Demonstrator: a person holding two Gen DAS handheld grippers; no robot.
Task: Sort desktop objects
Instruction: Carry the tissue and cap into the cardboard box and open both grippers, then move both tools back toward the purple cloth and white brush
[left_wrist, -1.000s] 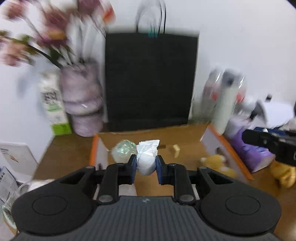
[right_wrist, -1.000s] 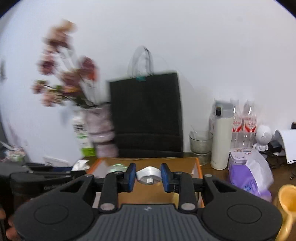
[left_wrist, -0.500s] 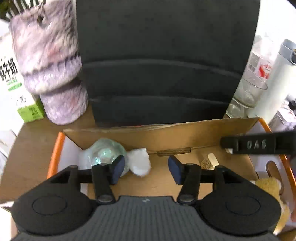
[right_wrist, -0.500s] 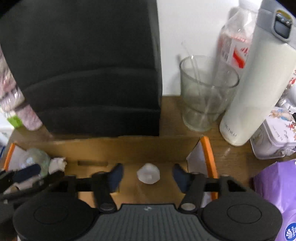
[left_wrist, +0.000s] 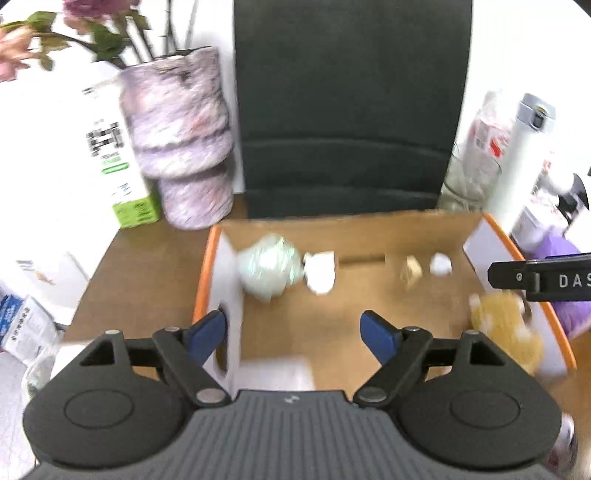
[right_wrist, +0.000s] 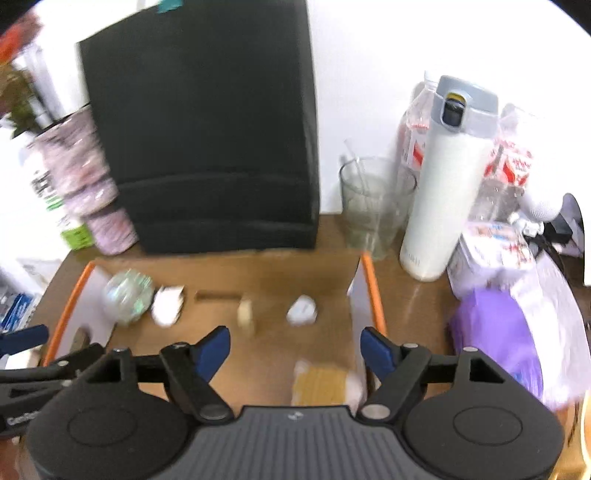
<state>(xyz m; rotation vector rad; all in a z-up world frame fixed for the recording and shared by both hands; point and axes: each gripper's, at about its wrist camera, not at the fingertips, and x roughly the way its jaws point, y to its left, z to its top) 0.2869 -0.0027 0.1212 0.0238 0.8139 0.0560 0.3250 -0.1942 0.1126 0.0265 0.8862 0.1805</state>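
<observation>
An orange-rimmed cardboard box (left_wrist: 204, 284) (right_wrist: 373, 291) lies below both grippers. On its floor lie a greenish crumpled plastic ball (left_wrist: 267, 269) (right_wrist: 127, 295), a white tissue wad (left_wrist: 320, 271) (right_wrist: 168, 304), a beige scrap (left_wrist: 410, 273) (right_wrist: 246, 314), a small white crumpled piece (left_wrist: 440, 264) (right_wrist: 302, 310) and a yellow plush toy (left_wrist: 502, 325) (right_wrist: 325, 384). My left gripper (left_wrist: 293, 332) hangs over the box's left side, its jaws opening, with nothing between them. My right gripper (right_wrist: 295, 345) hangs over the right side, its jaws also opening and empty.
Behind the box stands a black paper bag (left_wrist: 347, 110) (right_wrist: 207, 129). A purple vase (left_wrist: 181, 147) and a milk carton (left_wrist: 107, 158) stand at the left. A glass (right_wrist: 373, 206), a white thermos (right_wrist: 447, 177), bottles and a purple tissue pack (right_wrist: 495, 339) crowd the right.
Both grippers tilted down over the box and opened. The left let go of the white tissue wad, the right of the small white piece. Both now lie on the box floor.
</observation>
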